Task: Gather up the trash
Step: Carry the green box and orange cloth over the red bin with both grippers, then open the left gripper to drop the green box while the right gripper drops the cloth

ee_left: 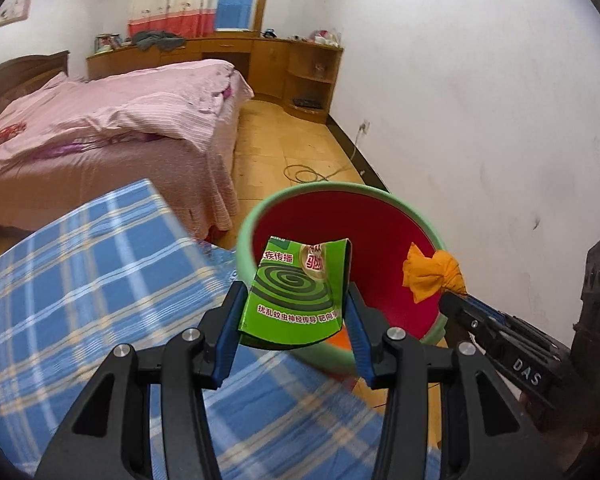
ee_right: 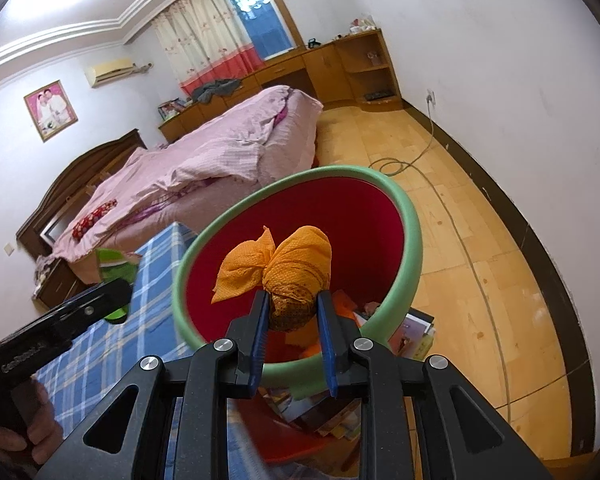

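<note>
Glossy printed cardboard box (ee_left: 296, 292); rough orange woven cloth bundle (ee_right: 290, 276); smooth matt plastic bin (ee_right: 408, 240); checked cotton tablecloth (ee_left: 80, 280); polished wooden floor (ee_right: 480, 280).

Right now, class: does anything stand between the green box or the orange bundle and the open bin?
Nothing visible does. The left claw holds the green box and the right claw holds the orange bundle, both at the bin, whose mouth is uncovered.
</note>
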The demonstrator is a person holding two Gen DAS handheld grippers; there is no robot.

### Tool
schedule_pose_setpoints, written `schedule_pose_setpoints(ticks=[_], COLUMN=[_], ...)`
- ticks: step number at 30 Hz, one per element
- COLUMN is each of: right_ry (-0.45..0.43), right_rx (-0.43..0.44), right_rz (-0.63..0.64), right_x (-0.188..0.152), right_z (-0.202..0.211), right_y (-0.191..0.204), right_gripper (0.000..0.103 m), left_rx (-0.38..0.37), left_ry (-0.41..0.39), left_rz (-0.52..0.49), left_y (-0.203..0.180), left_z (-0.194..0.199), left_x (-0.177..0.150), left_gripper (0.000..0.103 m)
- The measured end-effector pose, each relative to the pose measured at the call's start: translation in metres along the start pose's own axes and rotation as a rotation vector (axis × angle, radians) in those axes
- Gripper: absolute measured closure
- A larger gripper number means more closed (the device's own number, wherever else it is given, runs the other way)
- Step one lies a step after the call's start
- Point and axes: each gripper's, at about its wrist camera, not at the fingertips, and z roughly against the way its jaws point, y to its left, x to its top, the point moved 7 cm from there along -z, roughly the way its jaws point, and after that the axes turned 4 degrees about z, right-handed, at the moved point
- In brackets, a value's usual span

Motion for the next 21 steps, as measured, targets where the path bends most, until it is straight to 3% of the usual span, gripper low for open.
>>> schedule_pose_setpoints(ticks=[5,12,21], right_ry=[0.008,0.012,0.013], right_rx=[-0.013,-0.012,0.009], right_rz=[-0.022,-0.031,-0.034], right_x=[0.001,0.0,0.0], right_z=[-0.007,-0.01,-0.003], right_y=[-0.018,-0.029,-0.021], right_gripper=[0.078,0.074,0.06], left_rx=[-0.025,-0.033,-0.024], left_ry=[0.035,0.082,0.07], left_rz=[-0.016,0.006,0.034], left_y=[-0.011,-0.013,-0.005], left_z=[-0.026,-0.043,-0.025], left_x=[-0.001,-0.005,-0.004], left_gripper=[0.053,0.044,0.043])
